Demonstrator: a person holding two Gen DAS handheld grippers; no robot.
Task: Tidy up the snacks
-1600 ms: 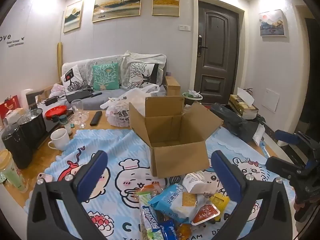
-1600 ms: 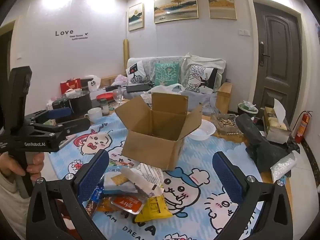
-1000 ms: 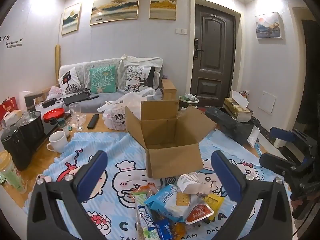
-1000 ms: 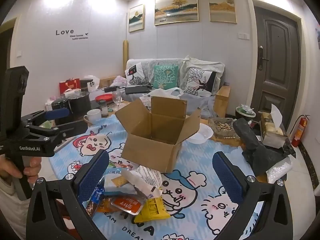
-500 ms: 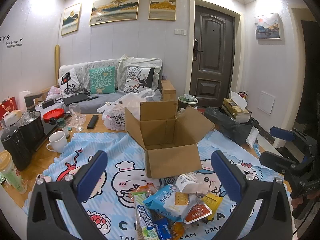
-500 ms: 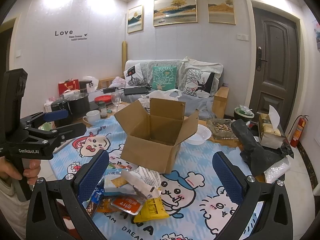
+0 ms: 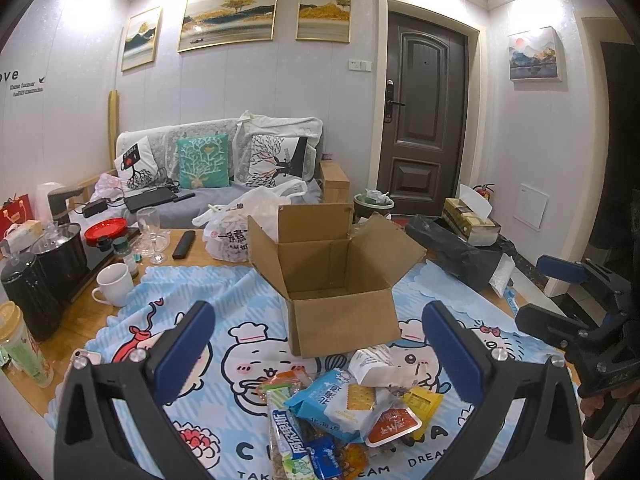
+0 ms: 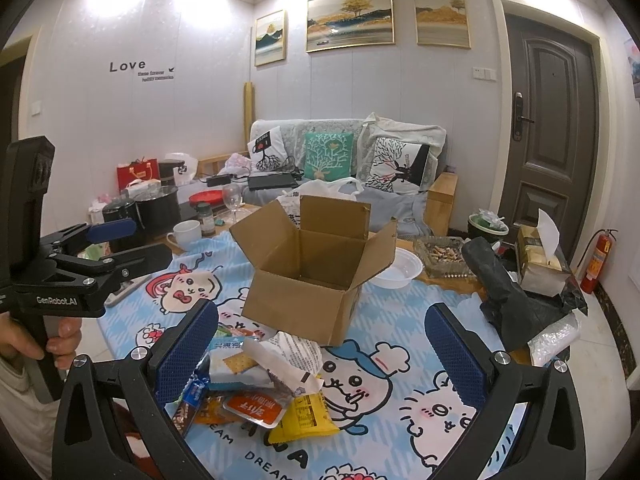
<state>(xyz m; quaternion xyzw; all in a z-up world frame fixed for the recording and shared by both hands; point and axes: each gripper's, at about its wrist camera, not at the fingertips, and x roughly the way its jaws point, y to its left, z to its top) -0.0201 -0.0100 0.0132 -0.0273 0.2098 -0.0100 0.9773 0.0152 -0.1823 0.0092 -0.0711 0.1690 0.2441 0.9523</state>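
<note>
An open cardboard box (image 7: pixel 332 280) stands on the blue cartoon tablecloth (image 7: pixel 240 292), empty inside as far as I see; it also shows in the right wrist view (image 8: pixel 312 268). A pile of snack packets (image 7: pixel 352 412) lies in front of it, also seen from the right (image 8: pixel 260 380). My left gripper (image 7: pixel 320 344) is open and empty, above the pile. My right gripper (image 8: pixel 320 344) is open and empty, above the pile's right side. Each gripper shows in the other's view: the right one (image 7: pixel 576 320), the left one (image 8: pixel 92 256).
A white mug (image 7: pixel 114 284), black pots (image 7: pixel 60 248), a wine glass (image 7: pixel 150 232) and a remote (image 7: pixel 184 244) stand at the left. A black bag (image 7: pixel 460 252) and tissue box (image 7: pixel 472 220) lie at the right. A white bowl (image 8: pixel 400 270) sits behind the box.
Both grippers have drawn back and risen slightly, so the box and snack pile sit a little farther off. Both stay open and empty.
</note>
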